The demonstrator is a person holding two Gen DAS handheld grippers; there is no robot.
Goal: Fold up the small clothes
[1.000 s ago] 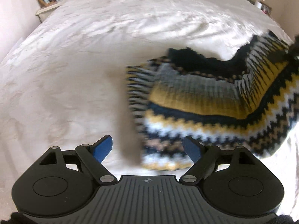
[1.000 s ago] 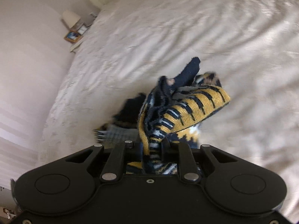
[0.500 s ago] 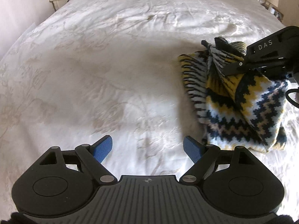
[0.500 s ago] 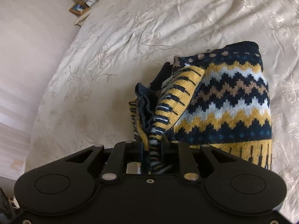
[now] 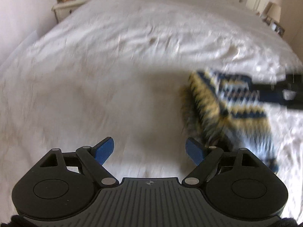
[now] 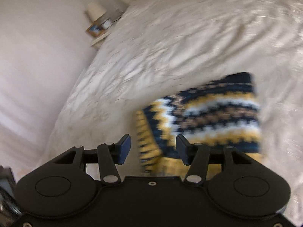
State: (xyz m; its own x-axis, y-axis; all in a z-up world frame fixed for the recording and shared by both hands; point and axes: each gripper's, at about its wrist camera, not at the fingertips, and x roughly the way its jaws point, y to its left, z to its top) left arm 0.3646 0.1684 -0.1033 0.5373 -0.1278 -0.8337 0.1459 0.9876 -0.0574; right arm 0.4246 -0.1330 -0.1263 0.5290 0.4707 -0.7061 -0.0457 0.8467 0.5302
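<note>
A small knitted sweater (image 6: 208,117) with navy, yellow, white and tan zigzag bands lies folded on the white bedspread (image 6: 170,37). My right gripper (image 6: 153,149) hovers over its near left corner with its jaws opening; the cloth lies below and between the blue pads, and neither pad presses on it. In the left wrist view the same sweater (image 5: 231,111) sits at the right, blurred. My left gripper (image 5: 149,151) stands open over bare bedspread (image 5: 113,75) just left of the sweater, nothing between its fingers. The right gripper's dark body (image 5: 280,92) reaches in from the right edge.
A bedside table (image 5: 68,7) with framed pictures stands at the bed's far left corner. A lamp (image 5: 272,13) and frames stand at the far right. In the right wrist view a pale wall (image 6: 37,56) runs along the left of the bed.
The right gripper has let go of the sweater fold and its jaws have spread; the sweater now lies flat. The left gripper drifted further left of the sweater, still open.
</note>
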